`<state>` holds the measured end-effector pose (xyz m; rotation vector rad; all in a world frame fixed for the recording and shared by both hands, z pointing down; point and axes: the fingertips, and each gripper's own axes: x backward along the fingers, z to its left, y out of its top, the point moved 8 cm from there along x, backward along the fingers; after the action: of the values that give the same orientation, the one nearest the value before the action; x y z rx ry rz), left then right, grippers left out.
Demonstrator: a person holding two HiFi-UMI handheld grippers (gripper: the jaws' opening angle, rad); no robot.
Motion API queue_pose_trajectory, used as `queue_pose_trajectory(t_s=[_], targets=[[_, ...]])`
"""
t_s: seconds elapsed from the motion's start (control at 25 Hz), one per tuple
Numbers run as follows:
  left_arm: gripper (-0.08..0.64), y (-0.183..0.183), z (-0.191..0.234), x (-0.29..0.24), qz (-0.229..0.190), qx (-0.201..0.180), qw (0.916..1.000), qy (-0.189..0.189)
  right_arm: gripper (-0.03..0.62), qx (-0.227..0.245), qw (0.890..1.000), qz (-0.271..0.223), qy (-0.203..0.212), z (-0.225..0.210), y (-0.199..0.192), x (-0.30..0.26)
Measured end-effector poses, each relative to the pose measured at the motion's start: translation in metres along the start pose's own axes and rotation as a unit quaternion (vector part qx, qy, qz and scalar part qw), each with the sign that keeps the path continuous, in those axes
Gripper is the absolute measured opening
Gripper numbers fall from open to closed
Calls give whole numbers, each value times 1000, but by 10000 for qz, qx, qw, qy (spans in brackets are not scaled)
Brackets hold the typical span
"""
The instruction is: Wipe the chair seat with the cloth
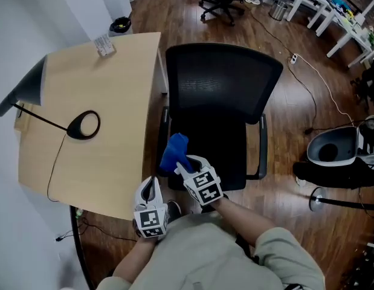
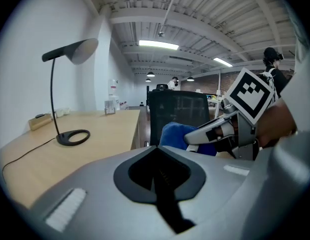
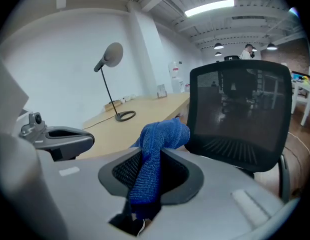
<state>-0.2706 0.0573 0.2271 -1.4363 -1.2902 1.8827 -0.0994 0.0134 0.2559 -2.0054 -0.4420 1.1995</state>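
Head view: black chair (image 1: 223,83) beside desk (image 1: 114,89), wooden floor (image 1: 193,23).

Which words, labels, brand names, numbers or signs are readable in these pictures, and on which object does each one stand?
No readable word or number in any view.
Marker cubes on the right gripper and the left gripper: black-and-white square patterns only, no letters.
Small stand at the far corner of the desk: any print is too small to read.
Blue cloth, black chair, desk lamp: no label visible.
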Motion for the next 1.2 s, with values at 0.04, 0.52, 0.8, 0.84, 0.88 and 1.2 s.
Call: queue_pose_trajectory(t_s=[0.04,0.52,0.8,0.84,0.88,1.2], targets=[[5,3,-11,-13,23,-49,10000,-29,92,-45,10000,-1,-33,-16,0,1],[4,15,-97,-125,165,234,9995,-119,91,-301,9977,540,275,-140,-24,-53],[5,-35,-82,-188,478,437,9977,-222,91,-216,9928,1057,514,-163,-54,-144],[5,-44,-78,-201,479,402,9978,-235,90,-171,9924,1092,538,-168,-56,-157],[4,-53,-72,-212,496,386,9977,-236,89,-118,9922,1113,551,-172,-58,-170],[5,-90,-46,-254,581,540,9965,-277,86,-90,9892,1310,652,-187,-84,-266]])
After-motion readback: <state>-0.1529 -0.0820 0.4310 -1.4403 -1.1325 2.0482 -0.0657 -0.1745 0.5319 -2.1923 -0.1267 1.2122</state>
